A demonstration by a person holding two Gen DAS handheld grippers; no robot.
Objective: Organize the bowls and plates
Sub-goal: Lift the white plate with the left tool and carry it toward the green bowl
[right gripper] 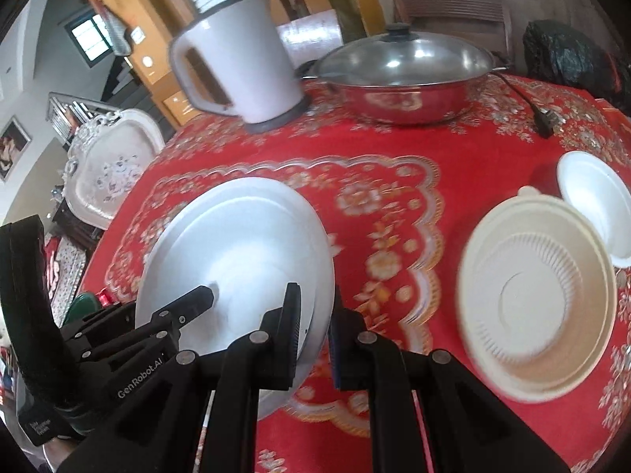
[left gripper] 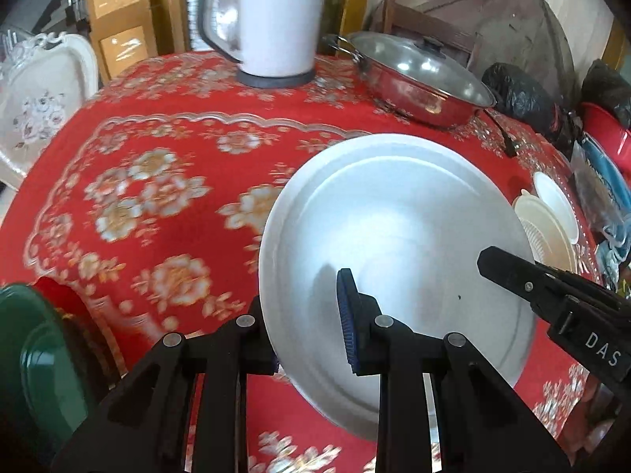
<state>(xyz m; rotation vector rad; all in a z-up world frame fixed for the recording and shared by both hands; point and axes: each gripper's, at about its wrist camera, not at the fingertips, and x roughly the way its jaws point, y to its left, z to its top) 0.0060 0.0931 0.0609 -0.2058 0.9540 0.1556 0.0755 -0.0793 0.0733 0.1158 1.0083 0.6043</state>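
Observation:
A large white plate (left gripper: 394, 228) sits tilted over the red floral tablecloth. My left gripper (left gripper: 307, 331) straddles its left rim, one finger under and one blue-padded finger (left gripper: 347, 315) on top; the jaws look closed on the rim. My right gripper (right gripper: 315, 339) straddles the same plate's (right gripper: 236, 244) right rim in the same way. A cream ribbed bowl (right gripper: 536, 299) and a small white bowl (right gripper: 595, 201) stand to the right. They also show in the left wrist view, cream bowl (left gripper: 548, 236) and white bowl (left gripper: 556, 201).
A white kettle (right gripper: 240, 59) and a lidded steel pot (right gripper: 402, 79) stand at the table's back. A black power plug (right gripper: 544, 126) lies near the pot. Black bags (left gripper: 520, 94) sit at the far right. A green object (left gripper: 43, 354) is at the near left edge.

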